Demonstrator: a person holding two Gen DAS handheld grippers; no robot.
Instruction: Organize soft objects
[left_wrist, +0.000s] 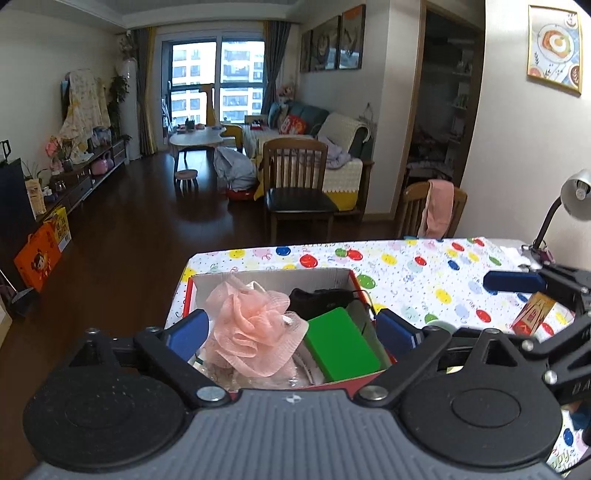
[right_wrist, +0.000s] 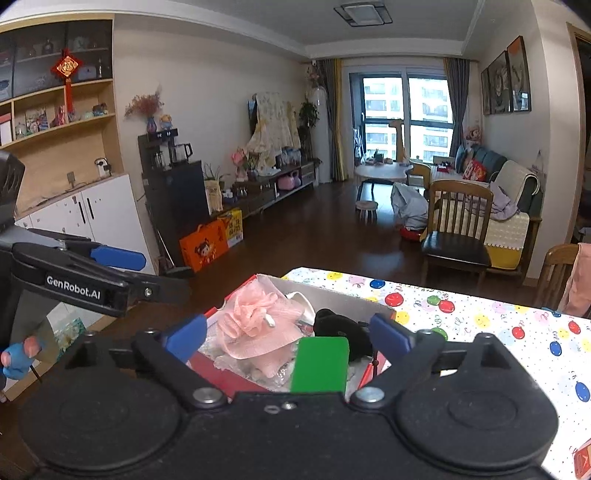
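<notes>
Dotted tablecloth (left_wrist: 424, 273) | box (left_wrist: 273, 277) packed w/ pink pouf (left_wrist: 251, 328), green sponge (left_wrist: 341, 343) | L gripper (left_wrist: 295, 328) & R gripper (right_wrist: 291, 332) both spread wide, nothing gripped, hovered over box, prob. for next pick.

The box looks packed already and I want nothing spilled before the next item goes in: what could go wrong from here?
1. The box sits at the table corner, near the edge; a push could slide it off.
2. The pink mesh pouf bulges above the rim and might roll out.
3. The green block leans tilted against the wall, so it could shift. Both the left tool and right tool are open, holding nothing.
</notes>
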